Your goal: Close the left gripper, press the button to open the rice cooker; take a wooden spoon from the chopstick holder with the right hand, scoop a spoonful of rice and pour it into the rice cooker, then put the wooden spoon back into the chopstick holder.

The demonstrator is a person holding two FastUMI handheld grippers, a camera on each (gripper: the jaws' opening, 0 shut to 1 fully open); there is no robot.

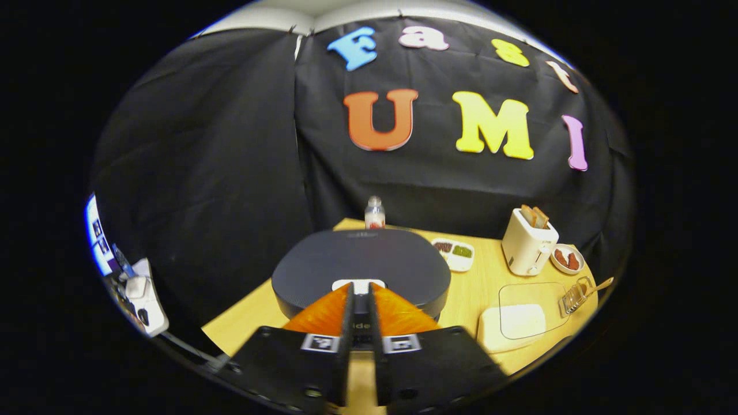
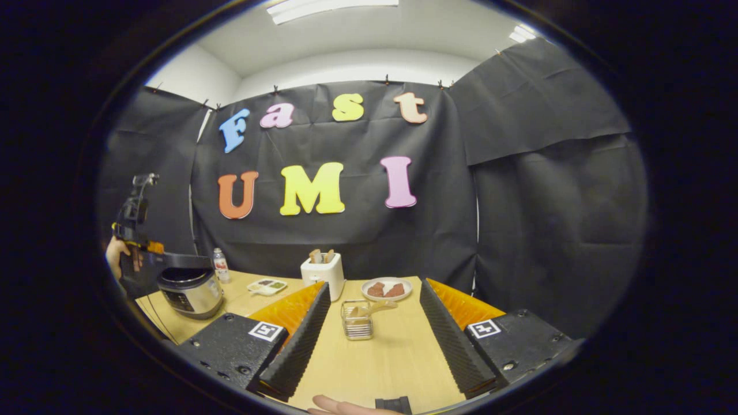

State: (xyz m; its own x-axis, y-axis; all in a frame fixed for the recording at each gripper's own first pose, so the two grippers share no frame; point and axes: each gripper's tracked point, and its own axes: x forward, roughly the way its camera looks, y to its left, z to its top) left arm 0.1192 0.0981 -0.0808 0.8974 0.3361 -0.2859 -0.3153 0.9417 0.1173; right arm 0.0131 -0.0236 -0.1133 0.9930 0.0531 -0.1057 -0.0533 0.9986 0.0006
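Up front, the left claw (image 1: 360, 291) has its fingers drawn nearly together, tips at the button (image 1: 358, 285) on the rice cooker (image 1: 360, 268), lid down, near the desk's (image 2: 380, 351) left edge. The right claw (image 2: 375, 305) gapes wide, holding nothing, facing the chopstick holder (image 2: 356, 323) with the wooden spoon (image 2: 377, 307) mid-desk.

The dark-lidded rice cooker (image 1: 361, 271) sits closed on the table; the wooden spoon (image 2: 377, 307) leans in the wire chopstick holder (image 2: 356, 323).

Bright ceiling light (image 2: 334, 8), sharp centre — edges bent by fisheye distortion.
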